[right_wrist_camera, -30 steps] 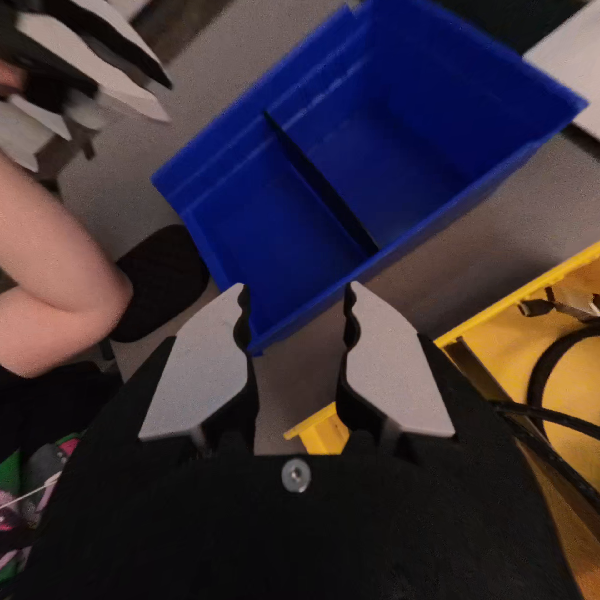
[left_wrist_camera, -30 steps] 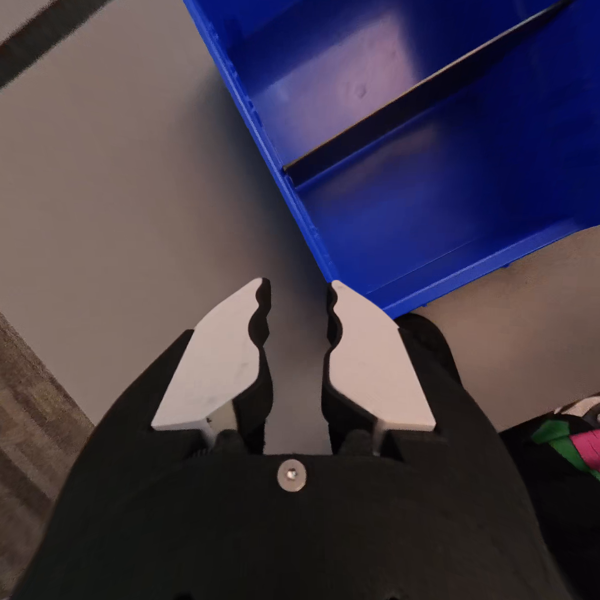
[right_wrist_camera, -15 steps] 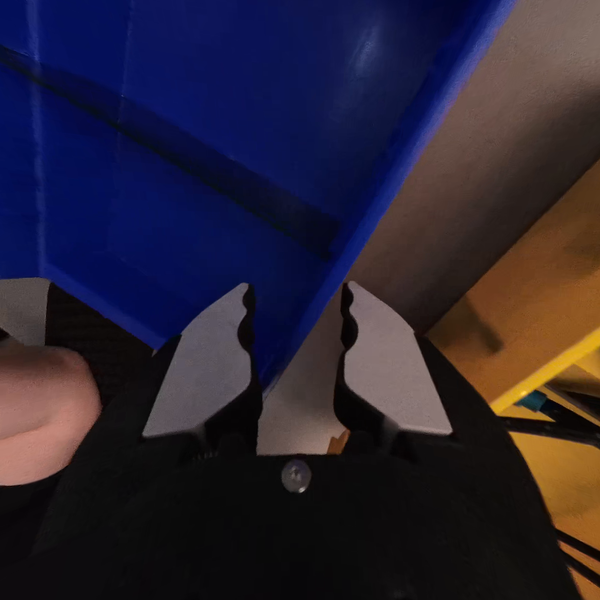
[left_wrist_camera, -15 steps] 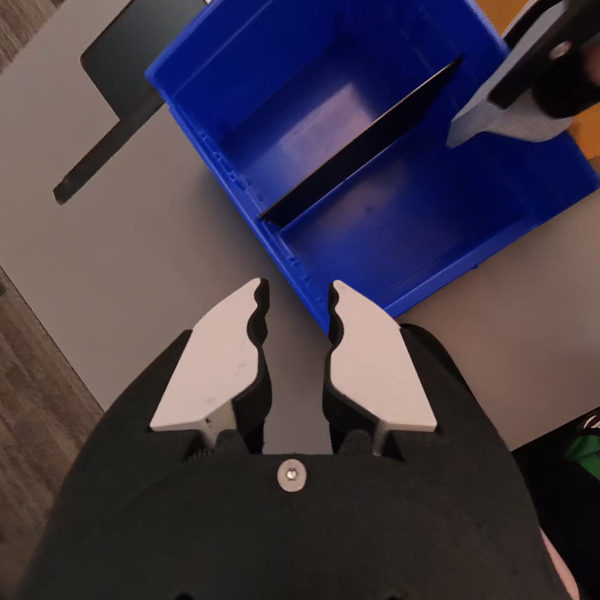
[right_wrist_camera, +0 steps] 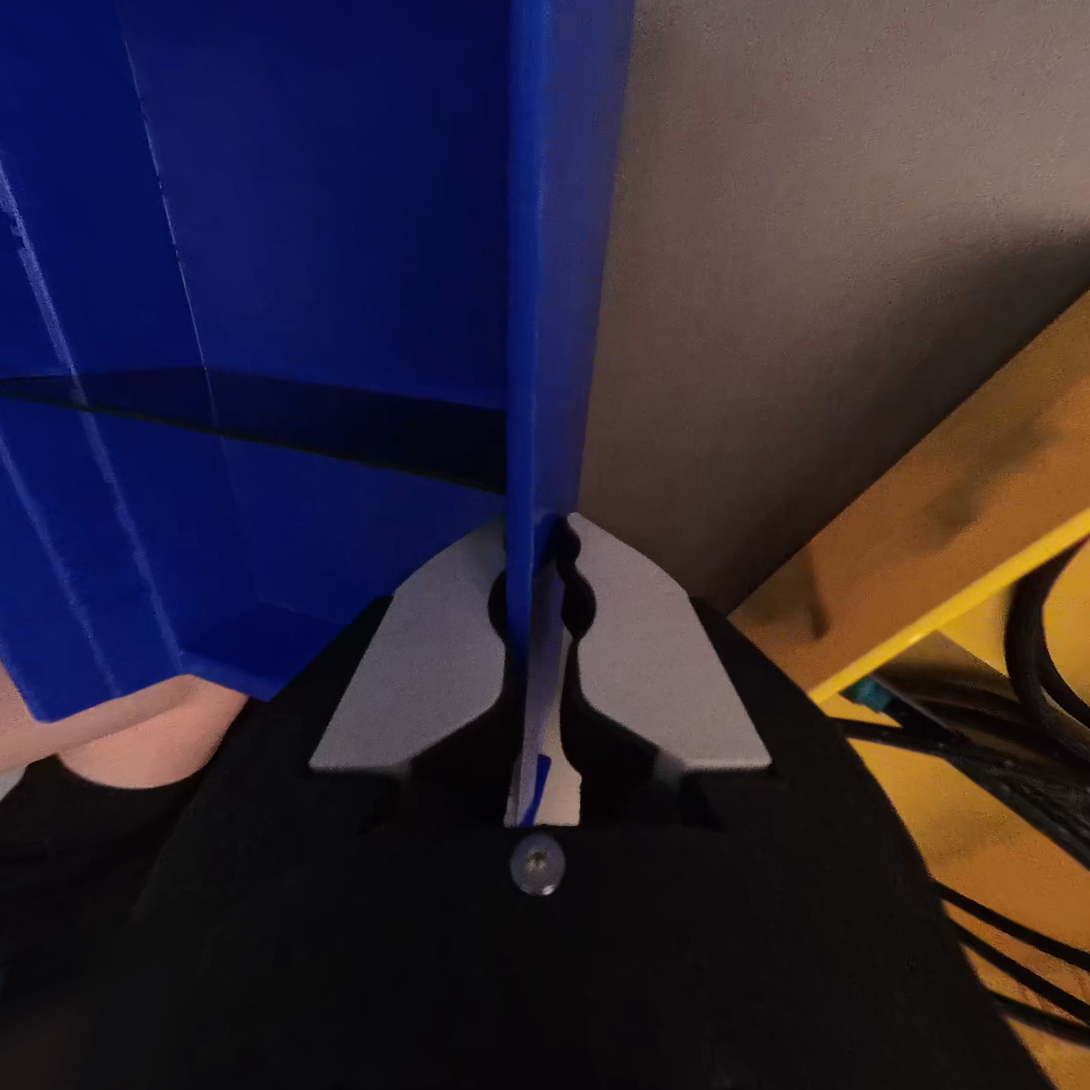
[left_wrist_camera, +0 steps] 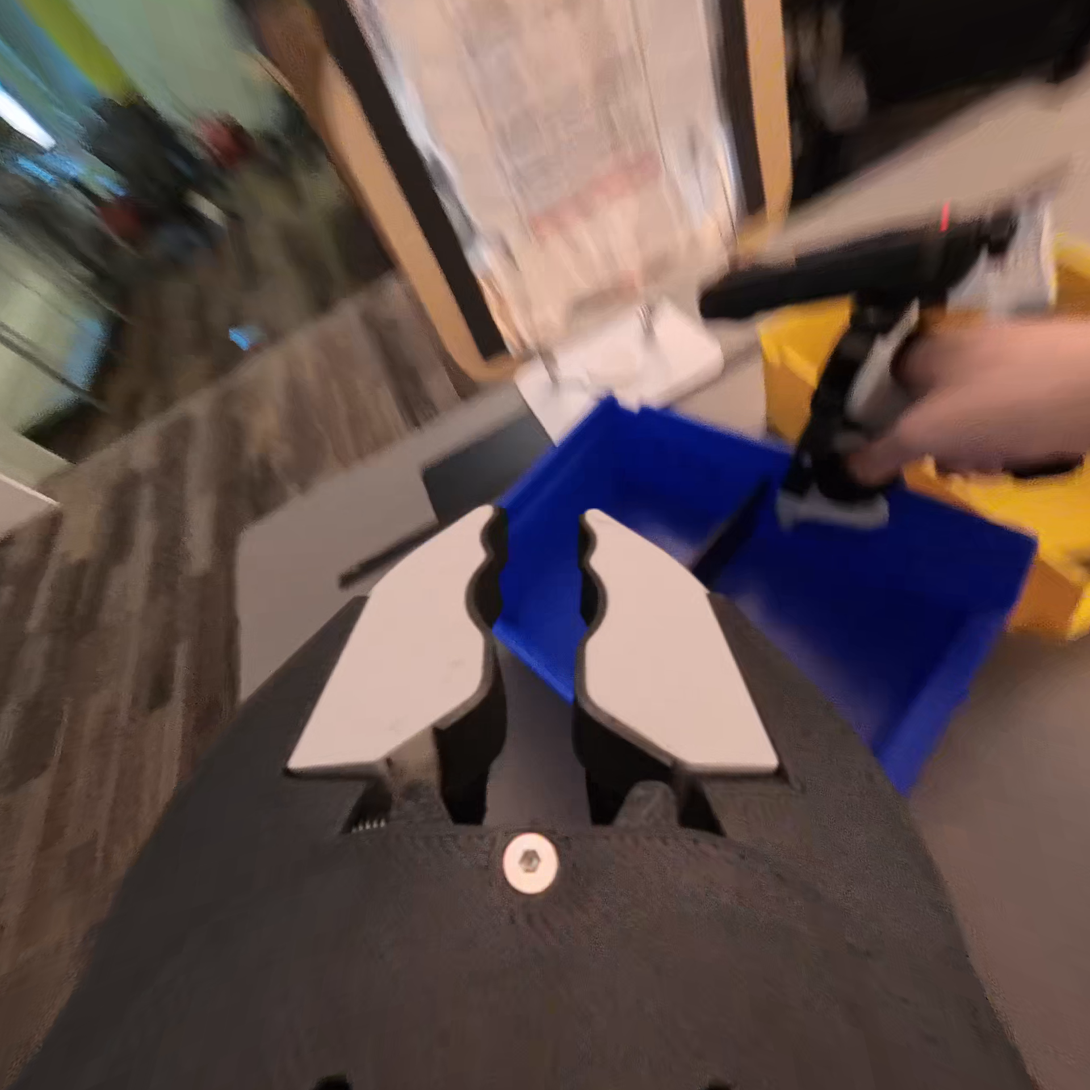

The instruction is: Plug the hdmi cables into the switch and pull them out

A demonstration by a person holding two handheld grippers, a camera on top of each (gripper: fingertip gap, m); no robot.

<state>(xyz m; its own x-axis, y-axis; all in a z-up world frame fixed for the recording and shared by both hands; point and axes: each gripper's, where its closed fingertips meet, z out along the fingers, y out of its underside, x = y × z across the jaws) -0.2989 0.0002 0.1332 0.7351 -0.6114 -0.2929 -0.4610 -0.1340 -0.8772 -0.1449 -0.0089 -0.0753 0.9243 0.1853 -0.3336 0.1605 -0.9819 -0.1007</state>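
Note:
My left gripper (left_wrist_camera: 542, 525) is open and empty, held above the near left corner of a blue divided bin (left_wrist_camera: 826, 619). My right gripper (right_wrist_camera: 534, 525) is shut on the bin's side wall (right_wrist_camera: 560, 236), one finger inside and one outside. It also shows in the left wrist view (left_wrist_camera: 831, 507), held by a hand (left_wrist_camera: 973, 401) at the bin's far right wall. Black cables (right_wrist_camera: 1026, 643) lie in a yellow bin (right_wrist_camera: 885, 531) to the right. No switch is in view.
Both bins stand on a grey table (right_wrist_camera: 767, 236). The blue bin has a dark divider (right_wrist_camera: 295, 413) and holds nothing visible. A white stand (left_wrist_camera: 619, 354) is behind it. Carpeted floor (left_wrist_camera: 118, 590) lies off the table's left edge. A person's bare arm (right_wrist_camera: 147, 737) is at lower left.
My right gripper has closed onto the blue bin's wall. My left gripper has tilted up and drawn back, so the room beyond the table now shows.

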